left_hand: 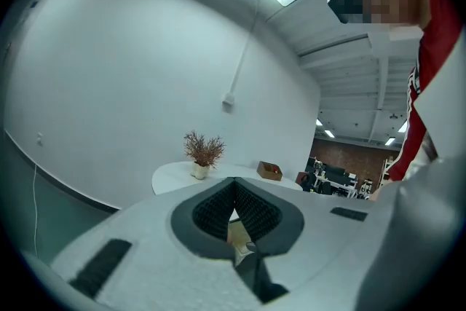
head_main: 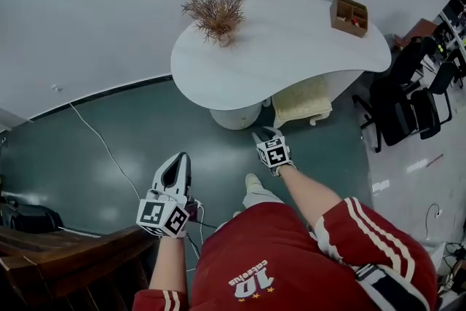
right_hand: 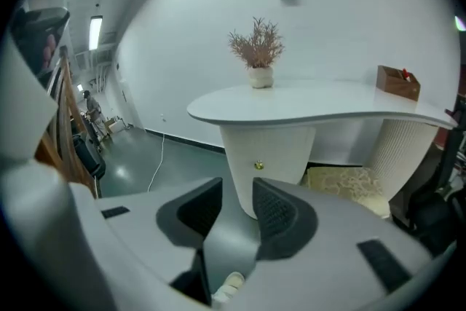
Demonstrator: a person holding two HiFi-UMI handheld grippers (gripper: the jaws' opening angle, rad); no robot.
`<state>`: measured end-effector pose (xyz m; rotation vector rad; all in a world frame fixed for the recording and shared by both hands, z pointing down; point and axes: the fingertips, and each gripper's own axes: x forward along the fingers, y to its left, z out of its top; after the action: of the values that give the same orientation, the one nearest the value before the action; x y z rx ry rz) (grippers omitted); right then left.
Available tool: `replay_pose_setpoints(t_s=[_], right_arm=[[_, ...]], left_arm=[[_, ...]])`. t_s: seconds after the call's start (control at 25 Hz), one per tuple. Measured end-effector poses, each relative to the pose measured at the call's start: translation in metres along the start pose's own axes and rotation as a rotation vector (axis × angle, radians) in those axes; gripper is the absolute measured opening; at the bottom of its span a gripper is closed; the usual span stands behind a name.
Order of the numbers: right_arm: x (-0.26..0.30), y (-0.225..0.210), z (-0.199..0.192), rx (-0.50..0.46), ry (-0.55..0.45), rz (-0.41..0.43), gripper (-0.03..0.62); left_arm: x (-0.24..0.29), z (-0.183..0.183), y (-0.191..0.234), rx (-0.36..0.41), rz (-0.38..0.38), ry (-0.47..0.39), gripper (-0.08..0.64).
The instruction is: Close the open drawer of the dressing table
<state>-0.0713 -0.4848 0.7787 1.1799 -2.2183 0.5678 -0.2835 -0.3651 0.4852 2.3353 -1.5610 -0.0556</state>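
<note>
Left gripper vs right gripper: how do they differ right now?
Jaws: the left gripper's tips meet; the right gripper's stand apart.
Place: in the head view the left gripper is over green floor, back from the dressing table; the right gripper is closer, near the table's pedestal and the beige stool.
Aim: the left gripper view looks across the table; the right gripper view faces the pedestal's gold knob.
Shared: neither holds anything.

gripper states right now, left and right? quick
Left gripper: closed, tips together, holding nothing.
Right gripper: open, jaws apart, nothing between them.
</note>
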Motion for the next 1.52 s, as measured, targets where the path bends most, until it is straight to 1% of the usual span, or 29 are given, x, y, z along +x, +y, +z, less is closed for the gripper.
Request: replay_pose_setpoints(t_s=[0.04,0.16,0.32,0.44,0.56,0.64,0.72,0.76,0.92,1.04,1.12,1.24,1.4,1.52], right_arm=[[-0.014,0.007,0.003,-0.001,-0.009,-0.003,0.129],[-0.056,0.035,0.005,-0.019,-0.032,0.006,0.127],[-0.108,0.065,0.003,-0.025,-0.074,0.006,0.127],[-0.146,0.089,-0.008,-0.043,-0.087,0.013,0.127],[-0.183,0.114,-0.02,-0.056,-0.09,0.029,0.129],[-0.21,0.124,-0.019,-0.054,-0.109,0.032,0.13],[-0.24,0.126,-0.008,-0.051,-0.145,0.026,0.13],[-0.256,0.125,0.0,-0.047,-0.171,0.018,0.13],[-0.319,0.104,0.047,-0.039,-0.301,-0.033,0.13],[-0.357,0.094,0.08,-0.089,-0.358,-0.051,0.13],[-0.378,0.093,0.096,-0.132,-0.386,-0.042,0.13],[-0.413,0.096,0.113,-0.143,-0.447,-0.012,0.129],[-0.47,0.108,0.12,-0.146,-0.529,0.037,0.129],[-0.516,0.111,0.118,-0.168,-0.593,0.047,0.129]], left_arm=[[-0.011,0.002,-0.001,-0.001,0.0,-0.008,0.002],[-0.042,0.008,-0.004,-0.007,0.007,-0.033,0.002],[-0.069,0.016,-0.006,0.02,0.004,-0.056,0.002],[-0.081,0.021,-0.011,0.04,-0.012,-0.06,0.002],[-0.091,0.023,-0.021,0.05,-0.056,-0.041,0.002],[-0.096,0.027,-0.031,0.001,-0.114,-0.035,0.002],[-0.103,0.036,-0.038,-0.047,-0.156,-0.053,0.002],[-0.106,0.042,-0.042,-0.046,-0.164,-0.065,0.002],[-0.118,0.069,-0.061,0.025,-0.159,-0.122,0.002],[-0.129,0.084,-0.082,0.09,-0.161,-0.147,0.002],[-0.139,0.089,-0.098,0.126,-0.163,-0.154,0.002],[-0.158,0.093,-0.121,0.145,-0.145,-0.179,0.002],[-0.194,0.1,-0.162,0.136,-0.113,-0.236,0.002],[-0.213,0.099,-0.202,0.149,-0.125,-0.258,0.002]])
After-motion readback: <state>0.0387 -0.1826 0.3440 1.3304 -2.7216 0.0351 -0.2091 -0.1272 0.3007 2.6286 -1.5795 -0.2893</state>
